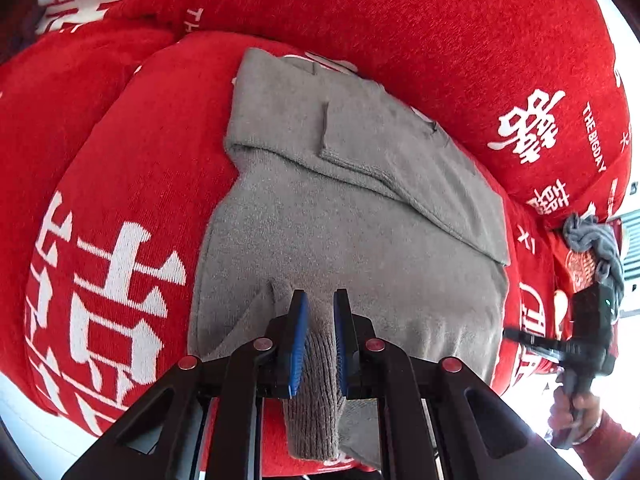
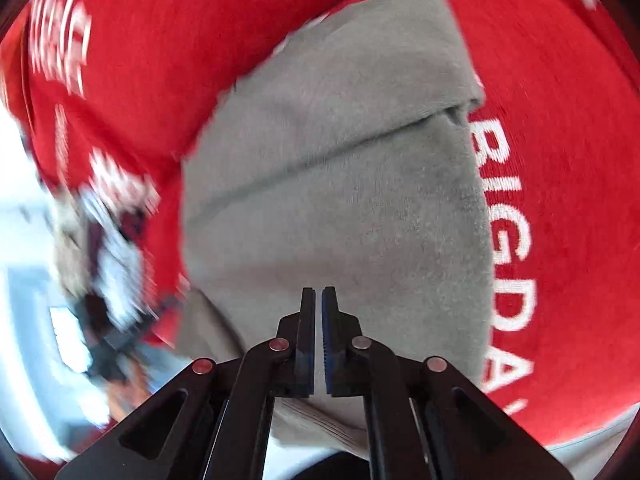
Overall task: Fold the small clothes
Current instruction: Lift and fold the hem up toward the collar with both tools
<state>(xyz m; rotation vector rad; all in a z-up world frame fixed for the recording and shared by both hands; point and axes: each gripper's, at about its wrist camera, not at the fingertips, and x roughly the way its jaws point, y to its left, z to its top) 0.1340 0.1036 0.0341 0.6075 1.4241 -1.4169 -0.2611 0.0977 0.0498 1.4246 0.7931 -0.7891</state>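
Note:
A small grey knit garment [image 1: 344, 232] lies partly folded on a red blanket [image 1: 120, 184] with white characters. My left gripper [image 1: 320, 300] is shut on the garment's ribbed near edge, which bunches between the blue pads [image 1: 300, 340]. My right gripper shows at the right edge of the left wrist view [image 1: 520, 334], held in a hand. In the right wrist view the same garment [image 2: 340, 200] fills the middle, and my right gripper [image 2: 319, 294] is shut just over its near edge; the view is blurred and I cannot tell if cloth is pinched.
Another crumpled grey garment [image 1: 592, 240] lies at the far right of the blanket. Red cushions [image 1: 400, 20] rise behind the garment. A white surface [image 2: 24, 240] lies beyond the blanket's edge.

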